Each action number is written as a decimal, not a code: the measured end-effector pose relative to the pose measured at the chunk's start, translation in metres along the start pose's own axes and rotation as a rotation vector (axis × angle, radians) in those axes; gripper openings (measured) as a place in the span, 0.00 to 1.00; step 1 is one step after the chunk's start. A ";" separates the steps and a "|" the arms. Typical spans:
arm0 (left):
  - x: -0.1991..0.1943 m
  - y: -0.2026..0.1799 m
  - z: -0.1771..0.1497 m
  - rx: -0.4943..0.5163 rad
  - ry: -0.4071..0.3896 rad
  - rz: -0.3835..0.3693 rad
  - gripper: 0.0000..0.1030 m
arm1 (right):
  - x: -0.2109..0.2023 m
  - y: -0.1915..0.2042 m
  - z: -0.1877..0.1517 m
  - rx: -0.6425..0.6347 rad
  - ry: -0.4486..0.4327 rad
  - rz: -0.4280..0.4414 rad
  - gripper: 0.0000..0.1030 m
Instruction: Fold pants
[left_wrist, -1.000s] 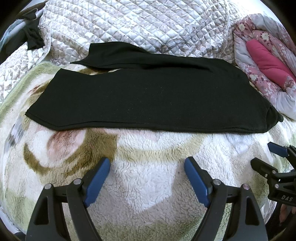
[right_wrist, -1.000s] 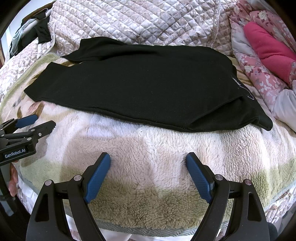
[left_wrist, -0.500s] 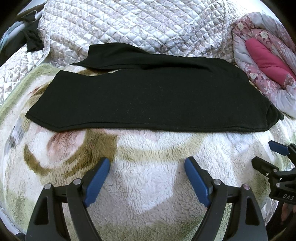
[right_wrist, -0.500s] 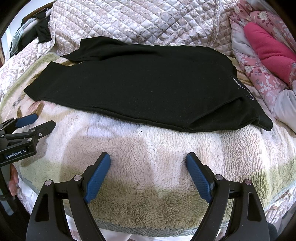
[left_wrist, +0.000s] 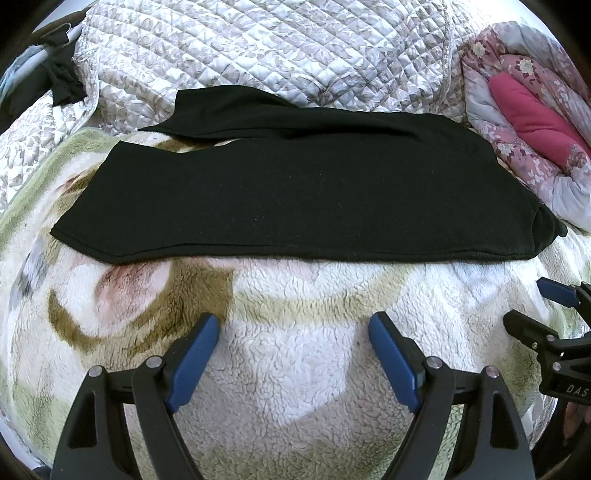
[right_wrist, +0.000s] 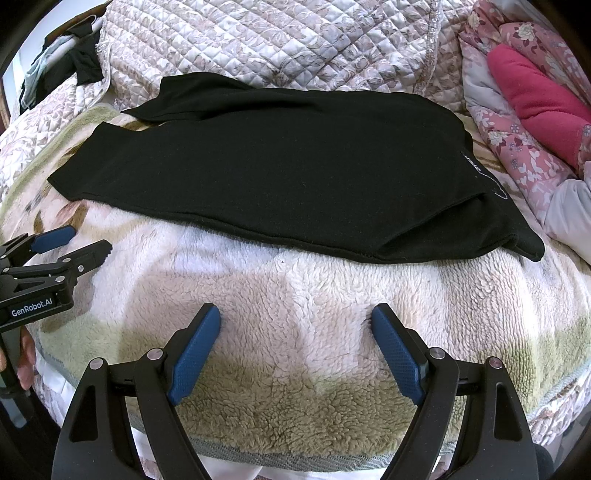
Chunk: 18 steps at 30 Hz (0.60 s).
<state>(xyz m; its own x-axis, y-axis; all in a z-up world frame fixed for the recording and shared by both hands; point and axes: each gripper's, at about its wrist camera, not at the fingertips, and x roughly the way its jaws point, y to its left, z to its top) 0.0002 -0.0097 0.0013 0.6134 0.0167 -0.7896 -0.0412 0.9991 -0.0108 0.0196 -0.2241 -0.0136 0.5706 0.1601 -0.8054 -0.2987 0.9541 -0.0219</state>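
Note:
Black pants (left_wrist: 295, 184) lie flat across the fleece blanket, legs pointing left, waist at the right; one leg lies partly over the other. They also show in the right wrist view (right_wrist: 295, 170), with a small white logo near the waist. My left gripper (left_wrist: 294, 334) is open and empty, over bare blanket in front of the pants' near edge. My right gripper (right_wrist: 295, 328) is open and empty, near the bed's front edge. Each gripper shows in the other's view: the right one (left_wrist: 535, 306), the left one (right_wrist: 74, 242).
A fleece blanket (left_wrist: 295, 369) with a floral print covers the bed. A quilted grey cover (left_wrist: 277, 48) is heaped behind the pants. A pink floral quilt with a red pillow (left_wrist: 532, 114) lies at the right. Dark clothes (right_wrist: 81, 62) lie at the far left.
The left gripper has crept slightly forward; the pants look a little lower in its view. The right gripper and the pants have not moved.

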 end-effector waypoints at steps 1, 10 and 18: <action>0.000 0.000 0.000 0.001 0.000 0.001 0.83 | 0.000 0.000 0.000 0.000 0.000 0.000 0.81; 0.000 -0.001 0.001 0.008 -0.002 0.006 0.83 | 0.000 0.000 0.000 0.000 0.001 -0.001 0.81; 0.000 -0.001 0.000 0.010 -0.003 0.006 0.83 | 0.000 0.001 0.001 0.000 0.002 0.000 0.81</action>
<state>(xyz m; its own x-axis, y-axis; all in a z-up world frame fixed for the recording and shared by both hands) 0.0006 -0.0106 0.0016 0.6155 0.0225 -0.7878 -0.0370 0.9993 -0.0004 0.0203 -0.2229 -0.0131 0.5696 0.1595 -0.8063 -0.2987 0.9541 -0.0223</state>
